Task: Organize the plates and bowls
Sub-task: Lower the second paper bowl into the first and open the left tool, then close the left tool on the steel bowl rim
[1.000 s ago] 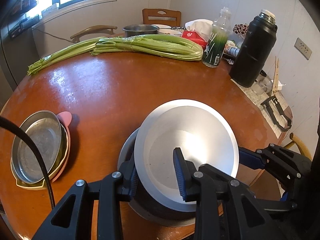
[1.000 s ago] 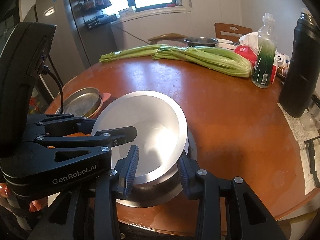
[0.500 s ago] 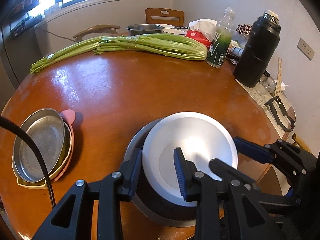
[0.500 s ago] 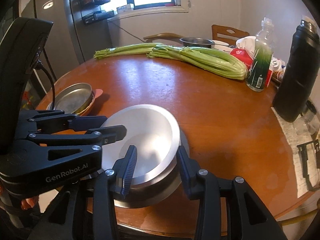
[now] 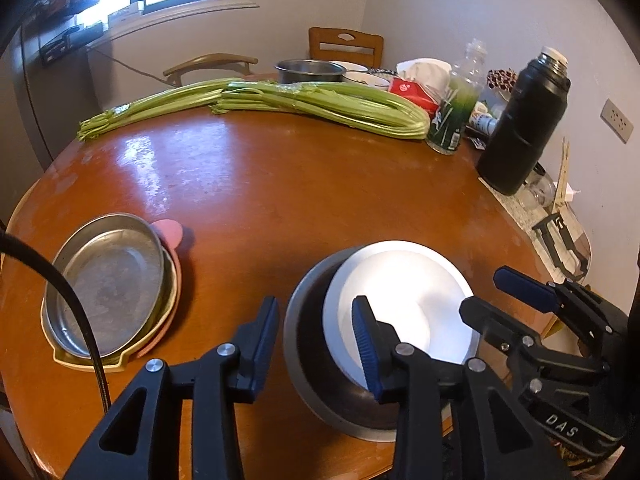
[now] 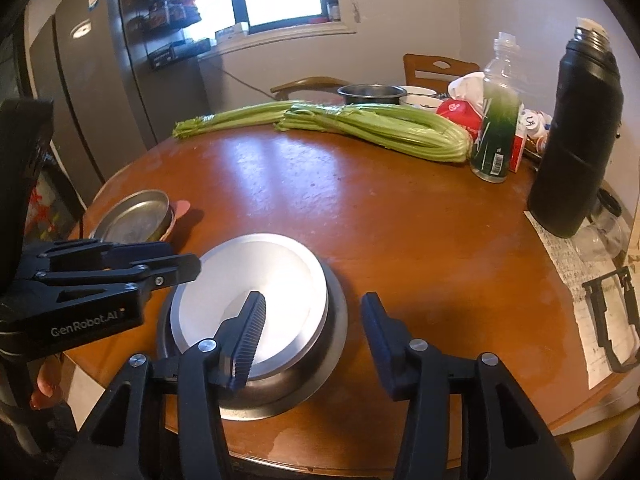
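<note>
A shiny steel bowl [image 5: 404,292] sits nested inside a larger grey steel bowl [image 5: 308,360] near the front edge of the round wooden table [image 5: 280,184]. My left gripper [image 5: 316,340] straddles the left rims of both bowls. Its jaws are opening and the pads stand clear of the metal. My right gripper [image 6: 312,332] straddles the right rims of the nested bowl [image 6: 272,280] and the outer bowl [image 6: 332,328]. Its jaws are opening too, with gaps at both pads. At the far left a steel plate [image 5: 108,280] lies on a pink plate and a beige one.
Long celery bunches [image 5: 320,104] lie across the far side. A black flask [image 5: 520,128], a green bottle [image 5: 452,120], a steel pot [image 5: 308,70] and a tissue pack crowd the back right. Papers and a black clip [image 6: 612,320] lie at the right edge. Chairs stand behind.
The shiny bowl came down from a tilted, held position into the larger bowl. Both grippers' jaws have spread off its rim.
</note>
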